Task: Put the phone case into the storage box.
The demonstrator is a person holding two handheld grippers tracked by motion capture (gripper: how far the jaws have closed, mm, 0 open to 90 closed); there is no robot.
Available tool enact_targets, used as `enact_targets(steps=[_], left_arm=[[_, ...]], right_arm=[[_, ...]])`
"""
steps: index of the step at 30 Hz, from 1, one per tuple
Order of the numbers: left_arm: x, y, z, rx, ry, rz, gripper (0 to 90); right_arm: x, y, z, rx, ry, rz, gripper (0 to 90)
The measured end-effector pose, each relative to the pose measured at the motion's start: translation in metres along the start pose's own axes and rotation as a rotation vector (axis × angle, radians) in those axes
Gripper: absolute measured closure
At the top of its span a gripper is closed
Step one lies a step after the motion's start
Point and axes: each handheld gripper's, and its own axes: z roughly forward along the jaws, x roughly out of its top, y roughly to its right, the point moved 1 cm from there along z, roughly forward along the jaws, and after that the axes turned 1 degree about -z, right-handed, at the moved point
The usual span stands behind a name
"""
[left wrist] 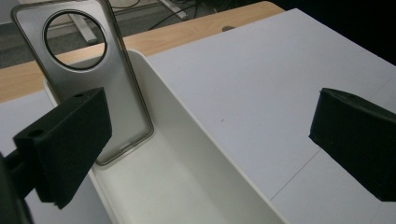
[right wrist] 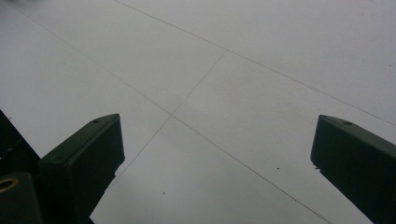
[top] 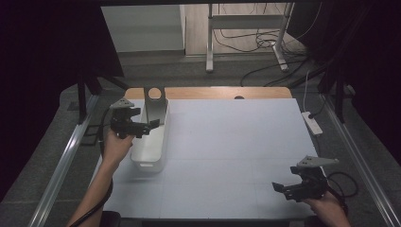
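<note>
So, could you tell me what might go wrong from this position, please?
The phone case only leans on end inside the white bin, so a nudge from the open left gripper could tip it over. The bin looks light and may slide if a jaw catches its rim. The right gripper is too far away to steady it.

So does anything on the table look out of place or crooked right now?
One thing: the clear phone case stands on end at the far end of the white bin, leaning back against its wall instead of lying flat. The left gripper sits open beside it. No spills or damage visible.
</note>
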Motion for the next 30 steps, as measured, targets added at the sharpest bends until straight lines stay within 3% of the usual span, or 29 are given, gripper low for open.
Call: enact_targets(steps=[30], left_arm=[[-0.024, 0.021, -0.006, -0.053, 0.002, 0.003, 0.0]], right_arm=[[0.0, -0.002, 0.0, -0.002, 0.004, -0.01, 2.7]])
